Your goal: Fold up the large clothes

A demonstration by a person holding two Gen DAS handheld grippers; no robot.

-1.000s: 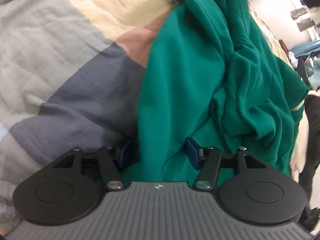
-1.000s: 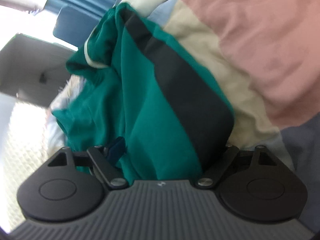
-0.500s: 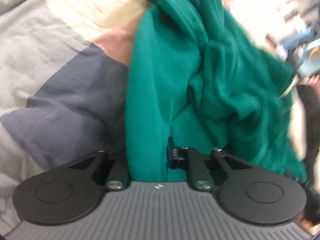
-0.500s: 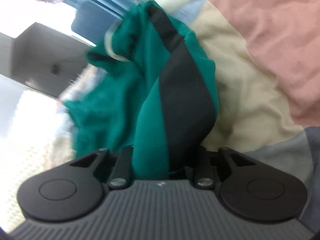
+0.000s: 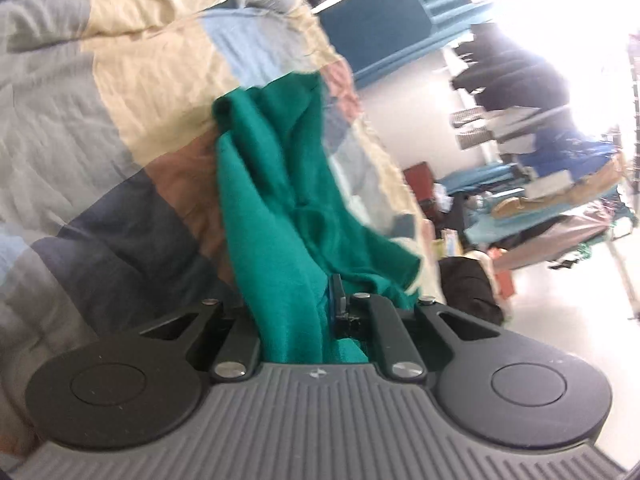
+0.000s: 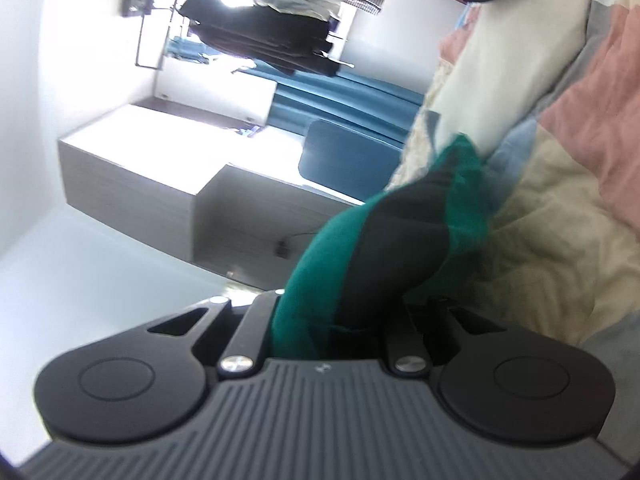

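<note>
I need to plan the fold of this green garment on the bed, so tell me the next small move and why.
Probably draw the two apart to stretch the cloth flat. The left hand-held gripper and the right hand-held gripper have just closed on the green garment, which is bunched and twisted between them above the patchwork bedspread. It cannot be folded neatly while crumpled.

The patchwork bedspread (image 5: 120,92) is bare to the left of the green garment (image 5: 272,208), giving open passage there. To the garment's right, a dark bundle (image 5: 468,288) and cluttered tables (image 5: 552,208) obstruct. Beyond the garment (image 6: 320,264), a grey cabinet (image 6: 132,184) and blue chair (image 6: 344,156) block the way.
</note>
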